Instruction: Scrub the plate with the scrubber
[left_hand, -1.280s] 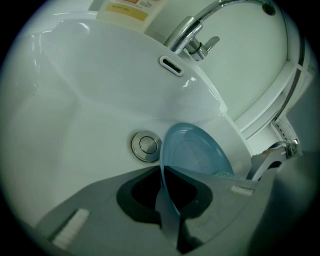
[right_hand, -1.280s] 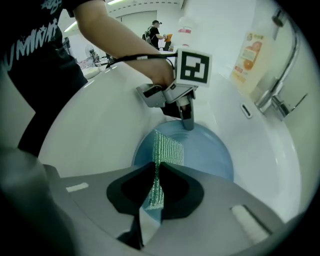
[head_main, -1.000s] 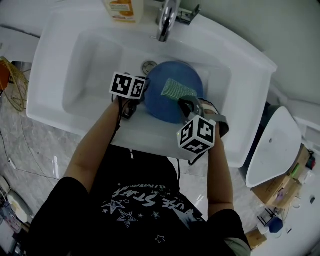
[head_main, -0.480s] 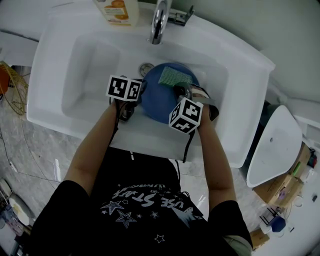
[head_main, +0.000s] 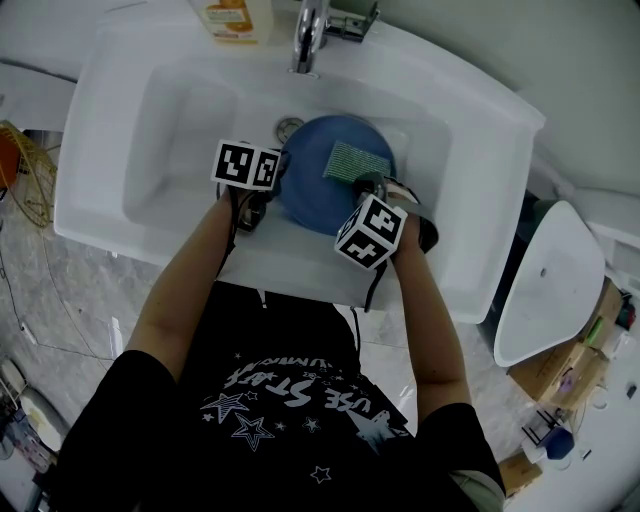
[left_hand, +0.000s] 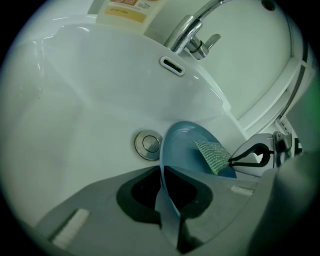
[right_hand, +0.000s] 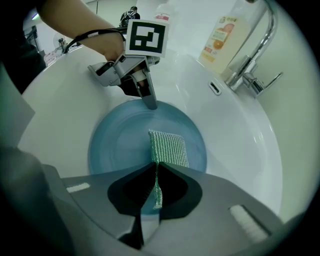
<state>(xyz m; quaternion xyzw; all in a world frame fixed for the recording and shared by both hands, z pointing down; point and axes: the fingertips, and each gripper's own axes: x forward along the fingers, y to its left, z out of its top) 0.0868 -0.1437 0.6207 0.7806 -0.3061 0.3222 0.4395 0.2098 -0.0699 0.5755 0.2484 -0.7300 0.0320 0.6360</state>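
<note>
- Head view: a white sink (head_main: 180, 110) is recorded with a blue plate (head_main: 310, 190) in the middle of its basin.
- A round drain (head_main: 290, 127) is noted at 11 o'clock of the plate, just beside its rim. A faucet (head_main: 308, 35) stands at 12 o'clock of the basin, and a bottle (head_main: 232, 15) with an orange label is seen at 11 o'clock on the sink deck.
- The left gripper (head_main: 277, 188) is placed at the plate's 9 o'clock rim. A green scrubber (head_main: 358, 160) lies flat on the plate's face toward 2 o'clock, and the right gripper (head_main: 362, 185) is met at the scrubber's 6 o'clock edge.
- Left gripper view: the jaws of the left gripper (left_hand: 162, 172) are found closed on the plate's rim, with the plate (left_hand: 182, 150) seen nearly edge-on between them.
- The scrubber (left_hand: 214, 156) is observed on the plate's face at 3 o'clock of the jaws, and the drain (left_hand: 148, 144) just beside the plate's rim at 10 o'clock.
- Right gripper view: the jaws of the right gripper (right_hand: 156, 172) are found clamped on the near edge of the scrubber (right_hand: 169, 147), which is spread on the plate (right_hand: 125, 140) toward 12 o'clock.
- The left gripper (right_hand: 147, 100) is seen gripping the plate's far rim at 12 o'clock, carried by a hand (right_hand: 100, 40).
- The faucet (right_hand: 255, 65) is logged at 2 o'clock.
</note>
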